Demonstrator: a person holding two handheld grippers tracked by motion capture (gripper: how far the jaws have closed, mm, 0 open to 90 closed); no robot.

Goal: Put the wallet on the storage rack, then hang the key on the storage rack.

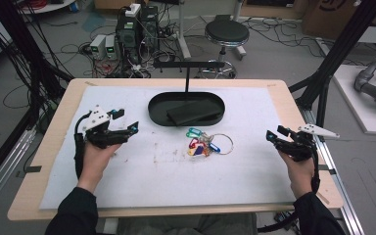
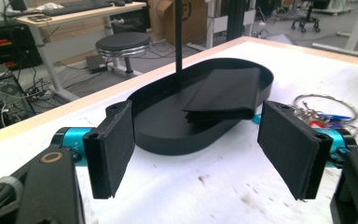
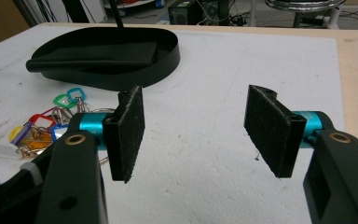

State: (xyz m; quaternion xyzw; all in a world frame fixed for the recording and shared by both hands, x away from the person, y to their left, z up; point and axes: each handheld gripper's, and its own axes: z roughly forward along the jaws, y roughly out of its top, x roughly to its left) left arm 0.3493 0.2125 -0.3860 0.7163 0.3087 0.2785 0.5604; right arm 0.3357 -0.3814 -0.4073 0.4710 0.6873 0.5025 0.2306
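Keys [image 1: 206, 145] lie mid-table, just near of the tray [image 1: 159, 116], within reach of both grippers: left gripper [image 1: 127, 122] and right gripper [image 1: 273, 135] flank them, jaws spread, empty.

Black stool [image 1: 226, 33] — computers [image 1: 137, 27] behind

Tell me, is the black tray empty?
No. A folded black cloth lies inside the tray, beside the upright post that rises from it.

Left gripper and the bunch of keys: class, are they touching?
Apart. The high view shows bare white mat between the left gripper and the bunch of keys.
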